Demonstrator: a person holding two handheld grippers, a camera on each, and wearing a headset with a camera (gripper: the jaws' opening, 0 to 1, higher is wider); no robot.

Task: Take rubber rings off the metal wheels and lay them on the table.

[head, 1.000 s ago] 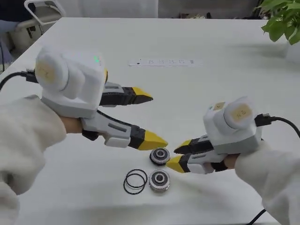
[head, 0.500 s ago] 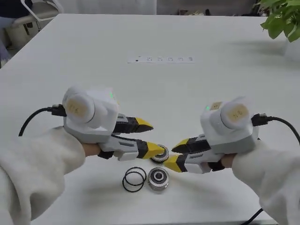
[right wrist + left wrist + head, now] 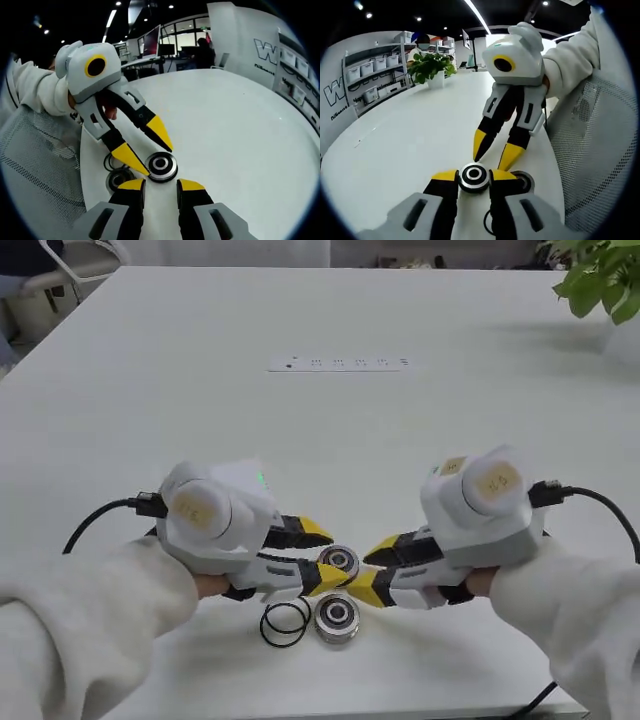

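Observation:
A metal wheel (image 3: 338, 561) lies flat on the white table (image 3: 330, 440). My left gripper (image 3: 330, 556) is shut on it, a yellow tip pressing each side, as the left gripper view shows with the wheel (image 3: 474, 176) between its fingertips (image 3: 445, 176). My right gripper (image 3: 370, 571) faces it from the right, open, its tips just short of the wheel (image 3: 161, 166). A second metal wheel (image 3: 337, 618) lies nearer me, and two black rubber rings (image 3: 285, 623) lie overlapping to its left.
The table's front edge (image 3: 400, 710) runs close below the wheels. A white power strip (image 3: 336, 363) lies across the far middle. A green plant (image 3: 600, 280) stands at the far right corner. Cables trail from both grippers.
My left gripper dropped from above the table to the wheel and narrowed its jaws onto it. The right gripper stayed roughly where it was, edging slightly closer to the wheel.

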